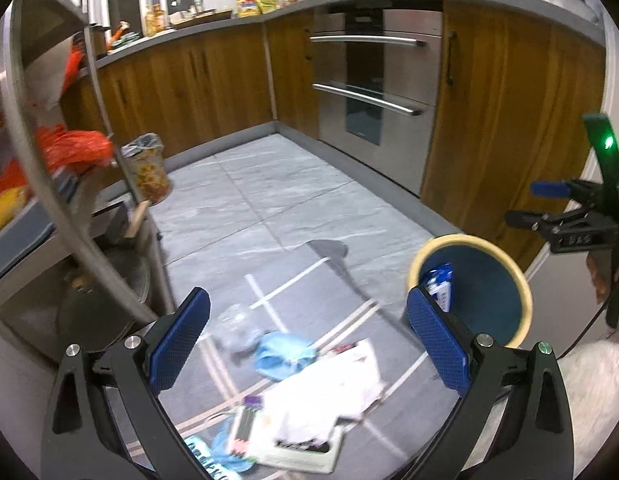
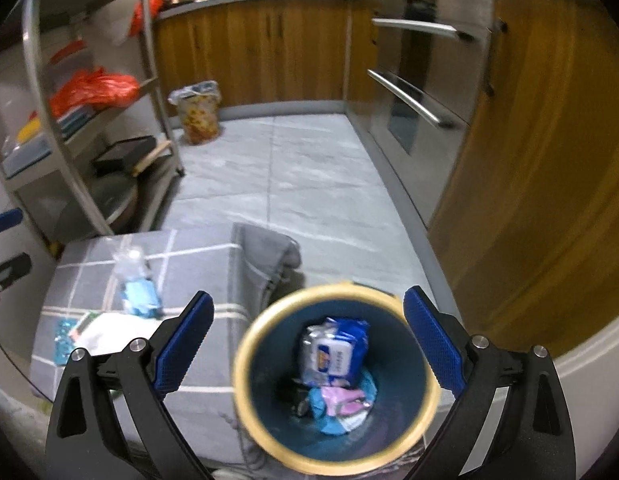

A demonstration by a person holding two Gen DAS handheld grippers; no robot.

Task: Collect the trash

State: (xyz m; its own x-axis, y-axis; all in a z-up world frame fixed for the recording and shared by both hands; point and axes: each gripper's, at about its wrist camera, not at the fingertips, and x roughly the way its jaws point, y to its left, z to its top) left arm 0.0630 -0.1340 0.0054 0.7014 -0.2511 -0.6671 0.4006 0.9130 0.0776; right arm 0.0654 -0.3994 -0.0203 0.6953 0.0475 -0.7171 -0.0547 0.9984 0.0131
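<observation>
On the grey checked mat (image 2: pixel 197 264) with pale stripes that covers part of the grey stone-tile kitchen floor (image 2: pixel 309 168), loose rubbish lies scattered: a crumpled clear plastic bag (image 1: pixel 239 326), a crumpled light blue wrapper (image 1: pixel 283 354) just beside it, a large sheet of white paper (image 1: pixel 329 396) overlapping a printed white booklet (image 1: pixel 297 446), and a small blue patterned packet (image 2: pixel 63 334) at the mat's near corner. Beside the mat stands a round dark teal bin with a cream-yellow rim (image 2: pixel 245 384), and inside it sit a blue and white wipes packet (image 2: pixel 335 354) leaning upright, a pink wrapper (image 2: pixel 341 398) and more blue scraps at the bottom. Directly above that bin hangs the right gripper (image 2: pixel 307 332), its blue-padded fingers spread wide on either side of the rim and holding nothing. Over the scattered litter hovers the left gripper (image 1: pixel 307 326), likewise spread wide and empty, with the clear bag and blue wrapper showing between its pads. One mat corner is folded over near the bin. Farther off, a metal shelving rack (image 2: pixel 85 92) carries an orange plastic bag (image 2: pixel 93 90), a second patterned bin lined with clear plastic (image 2: pixel 199 112) stands against the wooden cabinets (image 2: pixel 261 52), and a stainless steel oven (image 2: pixel 421 80) is built into the cabinetry.
</observation>
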